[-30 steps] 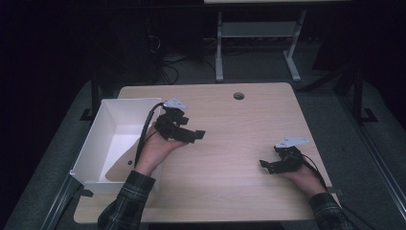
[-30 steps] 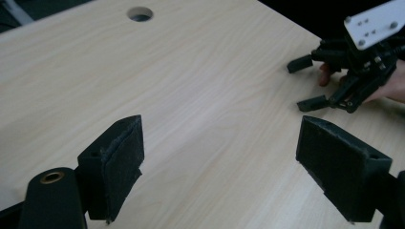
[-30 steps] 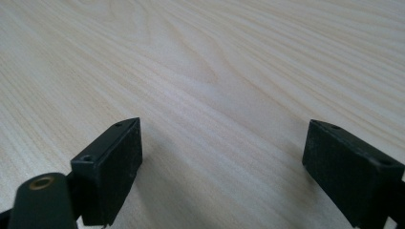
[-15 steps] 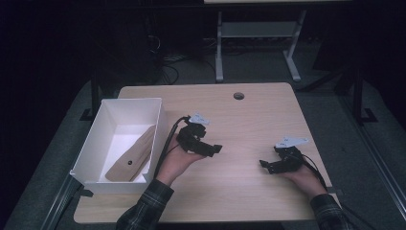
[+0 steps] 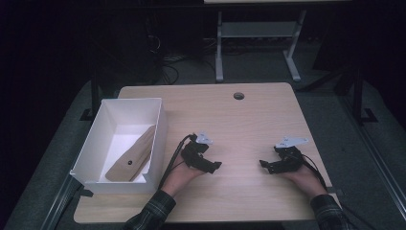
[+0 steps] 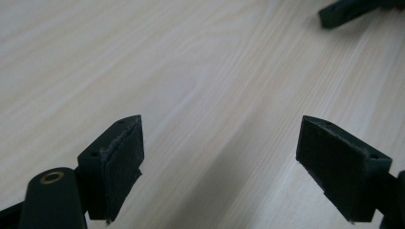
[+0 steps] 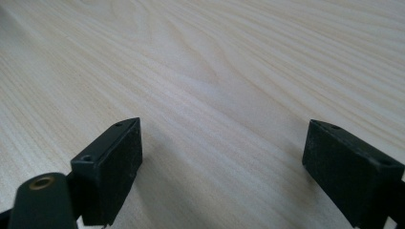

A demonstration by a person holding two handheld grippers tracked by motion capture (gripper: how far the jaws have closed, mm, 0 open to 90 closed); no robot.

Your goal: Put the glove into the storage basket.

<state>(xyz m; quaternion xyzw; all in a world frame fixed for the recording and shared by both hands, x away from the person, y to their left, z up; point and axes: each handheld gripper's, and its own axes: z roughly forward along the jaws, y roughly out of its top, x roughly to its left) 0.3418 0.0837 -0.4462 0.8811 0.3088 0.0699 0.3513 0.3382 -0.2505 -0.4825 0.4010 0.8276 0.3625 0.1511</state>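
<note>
1. The left gripper [image 5: 214, 165] rests low over the wooden tabletop [image 5: 230, 120], just right of the white box [image 5: 160, 125], with the person's left hand [image 5: 181, 176] behind it.
2. In the left gripper view its jaws stand wide apart, with nothing but bare wood grain between them.
3. The right gripper [image 5: 265, 165] sits near the right side of the tabletop, well apart from the left one, held by the right hand [image 5: 299, 175].
4. In the right gripper view its jaws are also spread wide, empty, over plain tabletop.
5. The wooden piece [image 5: 131, 155], a long flat tan slab with a small dark hole, lies inside the white box, slanting from the near left corner up toward the right wall.
6. Its upper end seems to lean on the box's right wall, though the dim high view leaves that unsure.
7. The white box stands at the left edge of the tabletop, open at the top.
8. The left gripper's cable [image 5: 173, 155] runs back along the box's right wall toward the plaid sleeve [image 5: 152, 215].
9. A tip of the right gripper shows at the top right corner of the left gripper view [image 6: 344, 12].
10. A round dark hole [image 5: 238, 96] sits in the tabletop near its far edge.
</note>
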